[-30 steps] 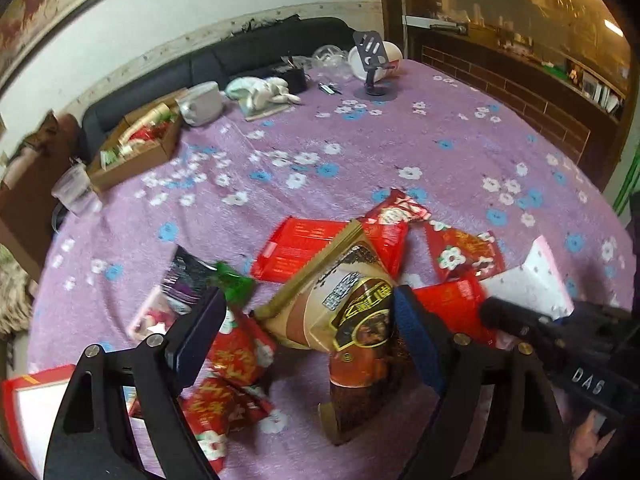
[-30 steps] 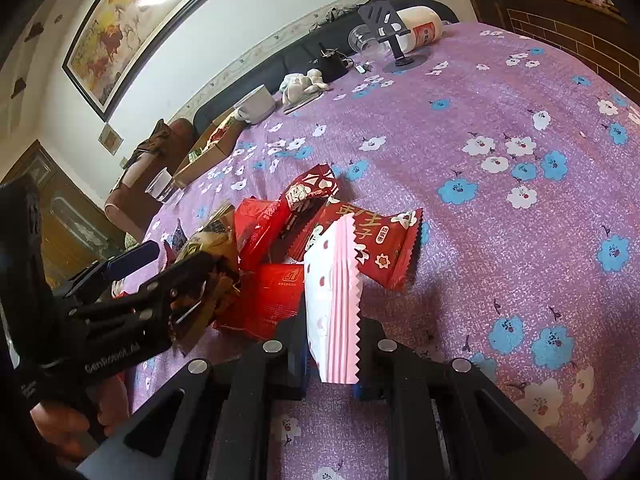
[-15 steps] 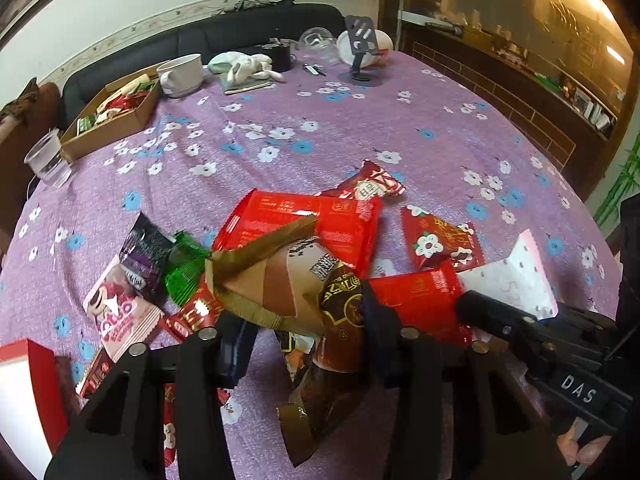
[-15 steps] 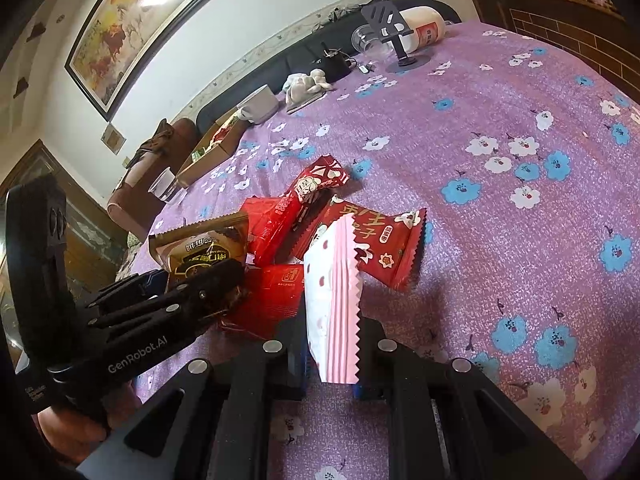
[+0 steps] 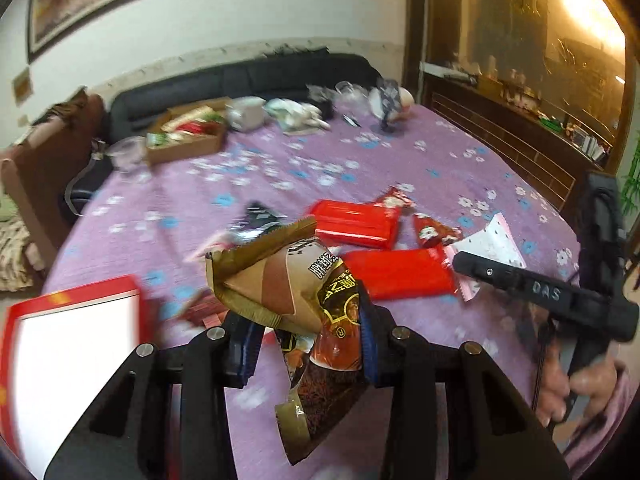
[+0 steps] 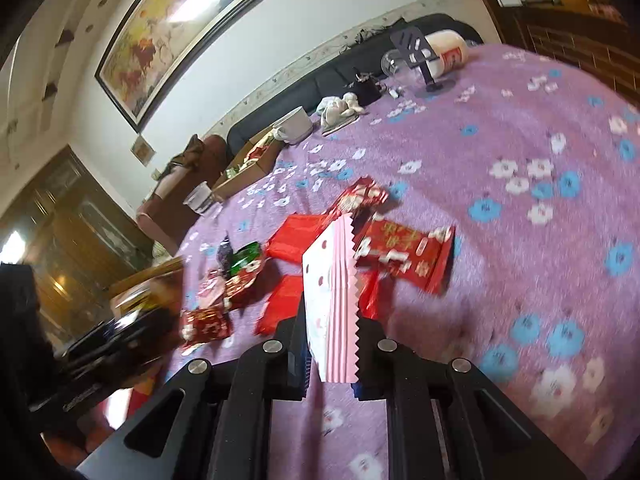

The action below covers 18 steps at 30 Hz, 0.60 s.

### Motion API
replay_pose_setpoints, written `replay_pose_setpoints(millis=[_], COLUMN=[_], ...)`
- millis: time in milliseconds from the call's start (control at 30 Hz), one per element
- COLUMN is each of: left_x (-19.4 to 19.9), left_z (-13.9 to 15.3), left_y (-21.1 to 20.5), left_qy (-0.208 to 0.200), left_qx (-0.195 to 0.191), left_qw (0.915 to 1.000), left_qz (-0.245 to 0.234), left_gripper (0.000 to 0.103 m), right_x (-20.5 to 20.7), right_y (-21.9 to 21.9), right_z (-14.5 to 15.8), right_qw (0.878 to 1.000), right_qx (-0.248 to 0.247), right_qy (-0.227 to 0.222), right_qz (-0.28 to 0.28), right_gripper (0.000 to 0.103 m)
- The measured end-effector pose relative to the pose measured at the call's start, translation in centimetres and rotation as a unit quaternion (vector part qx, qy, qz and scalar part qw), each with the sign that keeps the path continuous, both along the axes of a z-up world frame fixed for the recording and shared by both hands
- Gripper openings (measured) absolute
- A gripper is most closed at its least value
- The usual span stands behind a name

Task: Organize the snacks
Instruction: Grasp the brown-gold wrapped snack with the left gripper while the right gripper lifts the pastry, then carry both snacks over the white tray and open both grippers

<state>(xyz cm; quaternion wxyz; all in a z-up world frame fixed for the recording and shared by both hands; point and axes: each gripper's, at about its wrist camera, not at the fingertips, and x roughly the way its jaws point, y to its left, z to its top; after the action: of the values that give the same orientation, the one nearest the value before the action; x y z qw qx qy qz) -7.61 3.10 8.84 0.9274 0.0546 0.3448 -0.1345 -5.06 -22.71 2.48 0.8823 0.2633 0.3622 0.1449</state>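
Crinkly brown snack bag (image 5: 304, 304), light and soft, is pinched mid-body by the left gripper (image 5: 308, 344), probably lifted above the surface (image 5: 400, 160); right gripper (image 6: 332, 360) jaws clamp a pink packet (image 6: 330, 300).

white wall (image 5: 280, 4) | framed painting (image 6: 176, 36) (glare) | black sofa (image 5: 240, 80)

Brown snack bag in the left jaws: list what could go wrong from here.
1. The left gripper pinches the brown snack bag low on its crumpled body, so its top-heavy upper part may sag or slip.
2. The red box sits close beside it; the dangling tail could snag its rim.
3. The right gripper holds the pink-and-white packet just above loose red packets, which it might nudge.
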Motion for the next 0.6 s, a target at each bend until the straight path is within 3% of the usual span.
replay_pose_setpoints(millis=[167, 333, 600], left_x=[-3.5, -5.7, -6.7], left_z=[1.3, 1.0, -1.4], left_y=[6.5, 13.4, 19.3], left_qy=[-0.027, -0.02, 0.007], left_qx=[0.006, 0.005, 0.01], left_qw=[0.9982, 0.9918, 0.9801], left_qz=[0.054, 0.126, 0.198], left_gripper=[0.038, 0.038, 0.038], right_x=[-0.7, -1.5, -3.3], right_y=[3.8, 12.0, 26.4], right_z=[0.8, 3.5, 4.4], right_qw=[1.0, 0.995, 0.972], right_qx=[0.007, 0.001, -0.031], right_qy=[0.007, -0.019, -0.026], right_qz=[0.024, 0.102, 0.231], right_gripper=[0.014, 0.014, 0.014])
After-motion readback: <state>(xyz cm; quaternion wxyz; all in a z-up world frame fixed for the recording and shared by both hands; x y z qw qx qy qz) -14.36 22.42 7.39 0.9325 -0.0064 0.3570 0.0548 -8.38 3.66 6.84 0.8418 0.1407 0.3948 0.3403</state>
